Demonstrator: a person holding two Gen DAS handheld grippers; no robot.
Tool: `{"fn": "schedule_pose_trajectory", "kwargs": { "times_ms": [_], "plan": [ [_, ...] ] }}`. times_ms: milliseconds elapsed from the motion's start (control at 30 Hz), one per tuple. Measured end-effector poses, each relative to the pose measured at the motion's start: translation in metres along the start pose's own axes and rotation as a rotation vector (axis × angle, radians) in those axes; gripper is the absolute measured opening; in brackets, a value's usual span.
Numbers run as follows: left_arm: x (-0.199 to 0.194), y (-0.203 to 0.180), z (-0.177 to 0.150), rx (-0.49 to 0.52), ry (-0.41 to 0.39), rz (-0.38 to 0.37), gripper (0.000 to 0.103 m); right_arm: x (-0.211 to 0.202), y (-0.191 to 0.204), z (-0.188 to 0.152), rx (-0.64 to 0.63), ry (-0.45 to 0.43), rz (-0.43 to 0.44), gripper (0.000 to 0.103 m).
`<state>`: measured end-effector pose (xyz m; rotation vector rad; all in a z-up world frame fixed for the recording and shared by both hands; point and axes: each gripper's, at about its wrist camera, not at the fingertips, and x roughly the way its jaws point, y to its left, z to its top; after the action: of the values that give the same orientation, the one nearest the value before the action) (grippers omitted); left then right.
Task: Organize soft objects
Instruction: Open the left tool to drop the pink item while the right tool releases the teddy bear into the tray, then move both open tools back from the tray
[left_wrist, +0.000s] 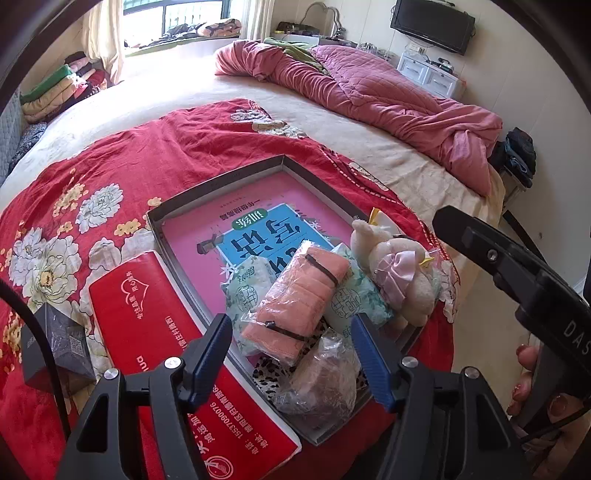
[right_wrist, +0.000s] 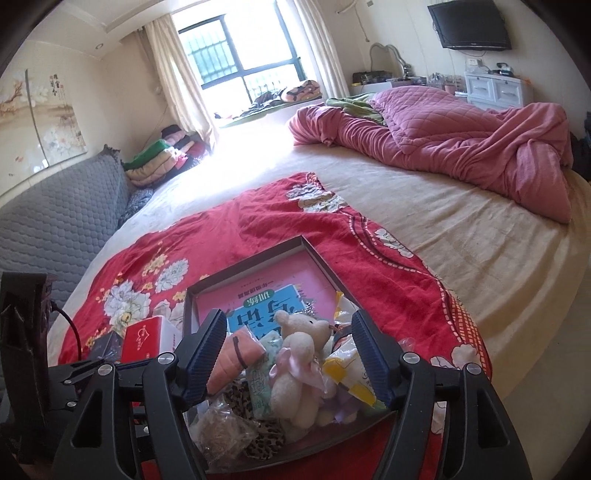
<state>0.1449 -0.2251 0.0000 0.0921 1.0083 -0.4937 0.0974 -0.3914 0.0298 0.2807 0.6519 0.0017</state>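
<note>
A shallow grey tray (left_wrist: 207, 186) is sitting on a red floral blanket (left_wrist: 122, 162) spread over the near part of the bed (left_wrist: 229, 96). A pink and blue book (left_wrist: 236, 229) is lying flat in the tray, and the soft things are piling up at the tray's near end.

The left gripper (left_wrist: 291, 354) is hovering just above that pile with its blue-padded fingers (left_wrist: 212, 354) spread apart and holding nothing. Between them, in the left wrist view, a rolled salmon towel (left_wrist: 299, 299) in clear wrap with black bands is lying across two pale green tissue packs (left_wrist: 251, 284). Nearer, a clear bag of brownish stuff (left_wrist: 321, 384) is resting on a leopard-print cloth (left_wrist: 266, 373). A cream plush bear (left_wrist: 395, 266) with a lilac bow is leaning at the tray's right edge.

The right gripper (right_wrist: 290, 356) is also standing apart and empty, its fingers (right_wrist: 369, 354) framing the same heap. In this view the bear (right_wrist: 295, 362) is sitting in the middle, with the towel (right_wrist: 232, 354) to its left and a yellow and white packet (right_wrist: 351, 373) to its right.

Outside the tray on the left, a red box (left_wrist: 184, 365) is lying alongside the rim, with a dark box (left_wrist: 59, 343) further left. A crumpled pink quilt (left_wrist: 369, 85) is lying at the far right of the bed.
</note>
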Motion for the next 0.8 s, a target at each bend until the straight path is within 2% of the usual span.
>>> {"fn": "schedule_pose_trajectory", "kwargs": {
  "times_ms": [167, 233, 533, 800],
  "plan": [
    [-0.016, 0.002, -0.004, 0.003, -0.029, 0.006, 0.073, -0.01, 0.009, -0.003, -0.029, -0.004, -0.031, 0.076],
    [-0.021, 0.002, -0.007, 0.011, -0.033, 0.016, 0.078, -0.015, 0.011, -0.004, -0.032, -0.007, -0.039, 0.077],
    [-0.043, 0.009, -0.021, -0.001, -0.065, 0.038, 0.085, -0.036, 0.029, -0.01, -0.049, -0.027, -0.064, 0.077],
    [-0.058, 0.019, -0.029, -0.03, -0.093, 0.067, 0.086, -0.049, 0.048, -0.015, -0.069, -0.03, -0.062, 0.077]
  ]
}}
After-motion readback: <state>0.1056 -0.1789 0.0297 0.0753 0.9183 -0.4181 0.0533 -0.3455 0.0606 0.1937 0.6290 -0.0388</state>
